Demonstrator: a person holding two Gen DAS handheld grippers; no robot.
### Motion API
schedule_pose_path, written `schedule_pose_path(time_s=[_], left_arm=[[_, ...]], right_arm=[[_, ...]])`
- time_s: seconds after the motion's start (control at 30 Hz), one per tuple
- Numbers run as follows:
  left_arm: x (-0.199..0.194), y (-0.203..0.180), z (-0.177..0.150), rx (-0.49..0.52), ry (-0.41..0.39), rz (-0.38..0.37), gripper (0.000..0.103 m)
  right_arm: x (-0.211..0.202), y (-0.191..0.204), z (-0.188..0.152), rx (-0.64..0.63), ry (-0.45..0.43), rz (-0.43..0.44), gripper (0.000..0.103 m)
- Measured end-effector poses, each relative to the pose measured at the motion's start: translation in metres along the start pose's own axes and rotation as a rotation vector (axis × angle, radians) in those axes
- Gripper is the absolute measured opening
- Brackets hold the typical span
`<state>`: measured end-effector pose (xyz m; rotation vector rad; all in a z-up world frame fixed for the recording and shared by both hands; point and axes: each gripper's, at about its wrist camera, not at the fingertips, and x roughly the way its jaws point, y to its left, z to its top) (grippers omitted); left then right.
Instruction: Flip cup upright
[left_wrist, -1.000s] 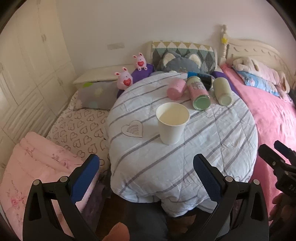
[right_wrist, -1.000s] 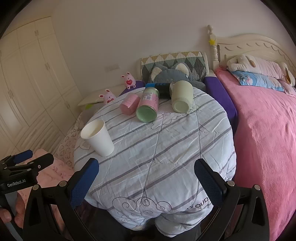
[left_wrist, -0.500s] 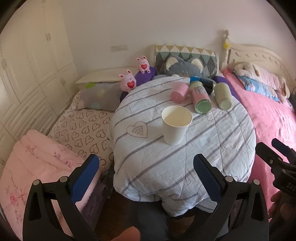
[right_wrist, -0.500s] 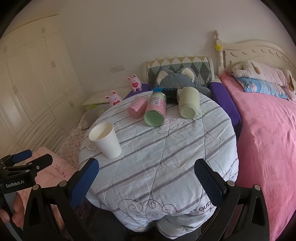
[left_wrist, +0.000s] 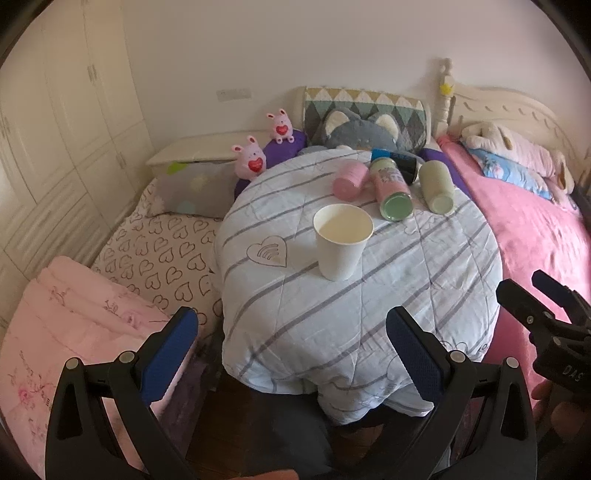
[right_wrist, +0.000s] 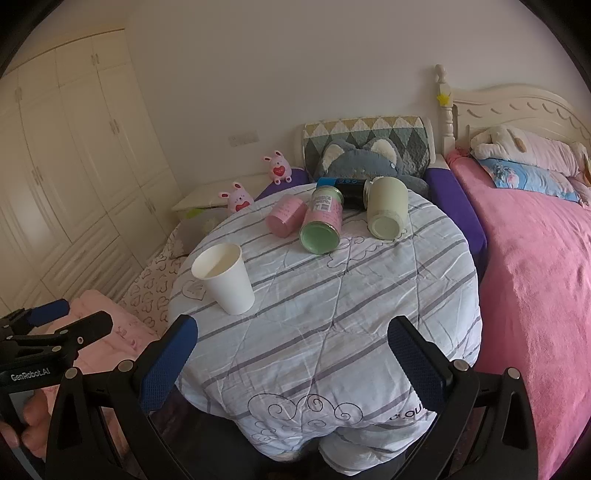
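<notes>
A white paper cup (left_wrist: 342, 240) stands upright, mouth up, on the round table covered with a striped cloth (left_wrist: 369, 314); it also shows in the right wrist view (right_wrist: 224, 281) at the table's left side. My left gripper (left_wrist: 291, 345) is open and empty, held back from the table's near edge. My right gripper (right_wrist: 291, 352) is open and empty, also off the near edge. Each gripper shows at the side of the other's view.
Several containers lie on their sides at the table's far edge: a pink cup (left_wrist: 350, 181), a pink bottle with green base (left_wrist: 392, 189), a pale green bottle (left_wrist: 437, 184), a black can (left_wrist: 400, 159). A pink bed (right_wrist: 535, 258) is right, folded bedding (left_wrist: 74, 325) left.
Both grippers have drawn back and slightly up from the table; the cup and table look smaller and farther. The cup has not moved. Both grippers stay open.
</notes>
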<state>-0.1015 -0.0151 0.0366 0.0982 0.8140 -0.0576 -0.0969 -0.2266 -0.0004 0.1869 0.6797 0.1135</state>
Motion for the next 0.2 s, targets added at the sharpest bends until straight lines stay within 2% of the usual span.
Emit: schedule_pose_path(time_s=[0.13, 0.2], left_arm=[[-0.0037, -0.0005, -0.0035, -0.001, -0.030, -0.029, 0.103], [-0.0042, -0.0027, -0.0041, 0.010, -0.044, -0.018, 0.103]], right_arm=[[-0.0002, -0.0006, 0.0002, 0.001, 0.003, -0.003, 0.103], [-0.0004, -0.0016, 0.0007, 0.001, 0.004, -0.009, 0.103]])
